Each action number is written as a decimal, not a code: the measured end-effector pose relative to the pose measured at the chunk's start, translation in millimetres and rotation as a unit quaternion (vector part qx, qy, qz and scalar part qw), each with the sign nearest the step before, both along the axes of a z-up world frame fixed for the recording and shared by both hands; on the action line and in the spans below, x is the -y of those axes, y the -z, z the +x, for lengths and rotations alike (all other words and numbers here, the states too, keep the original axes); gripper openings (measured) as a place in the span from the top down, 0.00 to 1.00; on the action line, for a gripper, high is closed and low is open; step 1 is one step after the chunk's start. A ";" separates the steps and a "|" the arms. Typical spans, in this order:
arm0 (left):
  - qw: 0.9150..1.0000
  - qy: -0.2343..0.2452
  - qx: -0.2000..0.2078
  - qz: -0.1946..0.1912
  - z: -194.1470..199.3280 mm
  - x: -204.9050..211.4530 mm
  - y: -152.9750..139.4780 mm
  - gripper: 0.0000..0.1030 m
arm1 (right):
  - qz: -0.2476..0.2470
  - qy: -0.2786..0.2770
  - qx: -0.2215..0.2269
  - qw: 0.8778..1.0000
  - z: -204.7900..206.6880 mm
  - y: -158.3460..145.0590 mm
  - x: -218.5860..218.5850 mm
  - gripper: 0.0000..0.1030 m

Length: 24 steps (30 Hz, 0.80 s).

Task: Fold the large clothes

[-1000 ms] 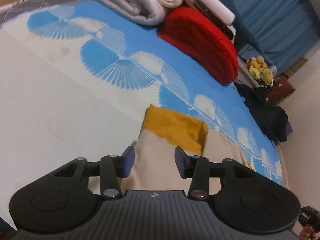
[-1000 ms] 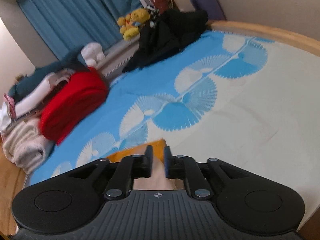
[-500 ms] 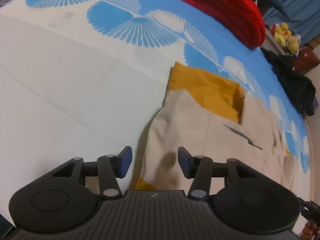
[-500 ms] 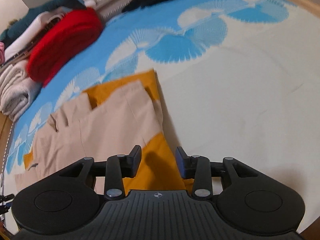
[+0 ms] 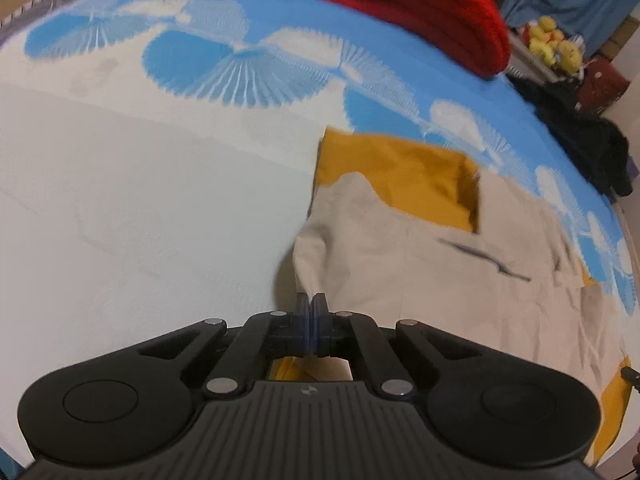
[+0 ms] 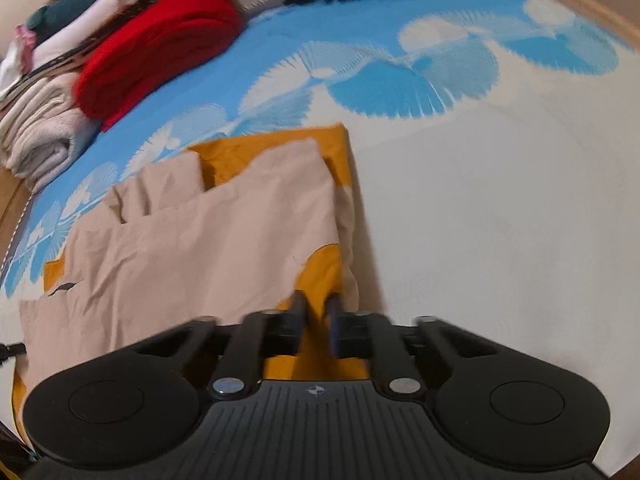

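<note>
My left fingers (image 5: 310, 303) are pressed together on a pinch of the beige garment (image 5: 420, 264), its near side edge drawn up into a small peak between them. My right fingers (image 6: 316, 308) stand a narrow gap apart, straddling the mustard cloth (image 6: 320, 272) where it shows at the garment's near corner; I cannot tell whether they have bitten on it, and the blur there does not help.

I judge this to be the gripping step before a fold: one edge is taken, the other nearly so. The next move calls for my right fingers to close fully on the cloth, then both to lift together and carry that edge across the garment without dragging the layers apart.

The beige garment lies spread flat on the bed (image 5: 140, 220), with mustard fabric showing beyond its far edge. Beyond the garment, at the far side of the bed, sits a red folded blanket (image 6: 160, 36), and beside that a pale rolled blanket (image 6: 44, 136).
</note>
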State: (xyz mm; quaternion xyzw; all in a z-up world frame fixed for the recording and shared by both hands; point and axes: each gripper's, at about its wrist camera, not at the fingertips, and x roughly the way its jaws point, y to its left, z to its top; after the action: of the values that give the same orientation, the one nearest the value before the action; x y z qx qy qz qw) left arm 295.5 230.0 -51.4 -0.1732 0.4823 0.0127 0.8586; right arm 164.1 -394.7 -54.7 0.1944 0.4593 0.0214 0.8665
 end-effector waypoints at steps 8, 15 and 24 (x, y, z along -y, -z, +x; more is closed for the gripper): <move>0.991 -0.027 0.120 0.043 -5.2 10.1 -38.7 1.00 | -0.002 0.045 0.152 0.987 -19.4 -46.4 5.6 0.97; 0.992 -0.010 0.087 0.089 14.0 33.5 -28.7 1.00 | -0.076 0.054 0.030 0.995 16.4 -9.9 -3.3 0.98; 0.969 -0.051 0.218 0.104 28.5 39.1 -64.9 1.00 | -0.099 0.106 0.206 0.968 17.7 -65.2 -21.8 0.98</move>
State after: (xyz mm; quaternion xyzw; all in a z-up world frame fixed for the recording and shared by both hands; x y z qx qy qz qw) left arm 324.0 190.8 13.6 -0.1062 0.2698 0.0682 0.9546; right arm 181.8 -372.9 10.5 0.1466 0.2474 -0.0769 0.9547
